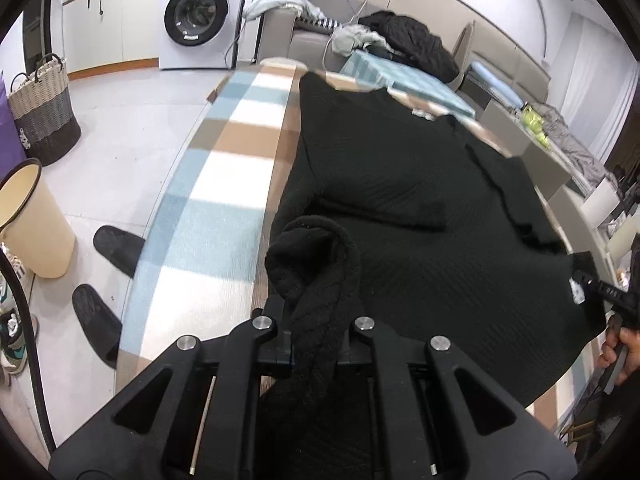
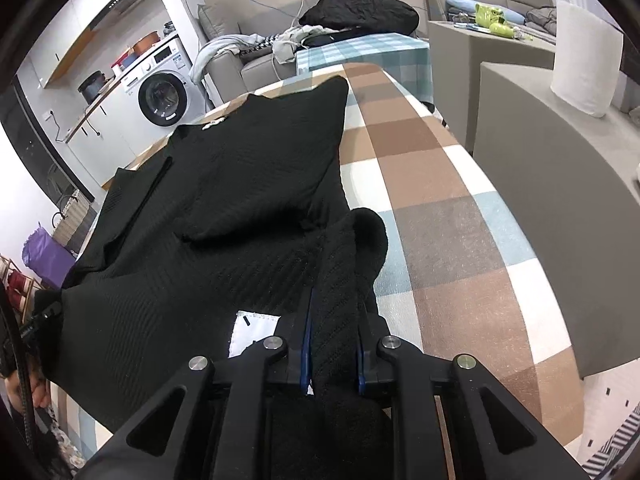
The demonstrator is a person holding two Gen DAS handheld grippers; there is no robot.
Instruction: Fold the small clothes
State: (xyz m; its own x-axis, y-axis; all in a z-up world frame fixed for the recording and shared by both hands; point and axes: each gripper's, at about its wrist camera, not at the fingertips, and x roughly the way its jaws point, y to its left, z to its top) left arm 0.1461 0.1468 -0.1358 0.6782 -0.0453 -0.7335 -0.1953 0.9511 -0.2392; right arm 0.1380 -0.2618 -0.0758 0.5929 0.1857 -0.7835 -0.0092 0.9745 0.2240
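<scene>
A black knit garment [image 1: 400, 184] lies spread over the checked table [image 1: 224, 184]. My left gripper [image 1: 316, 320] is shut on a bunched black corner of it, lifted a little above the table. My right gripper [image 2: 334, 344] is shut on the opposite bottom corner of the same black garment [image 2: 240, 176], also raised. A white care label [image 2: 252, 330] hangs beside the right gripper. In the left wrist view the right gripper [image 1: 600, 288] shows at the far right edge, holding the hem.
The table wears a blue, brown and white checked cloth [image 2: 440, 208]. A sofa with clothes [image 1: 400, 40], a washing machine [image 1: 196, 16], a woven basket [image 1: 44, 112], a cream bin [image 1: 32, 224] and slippers [image 1: 116, 248] stand around. Grey cushioned blocks [image 2: 540, 168] are to the right.
</scene>
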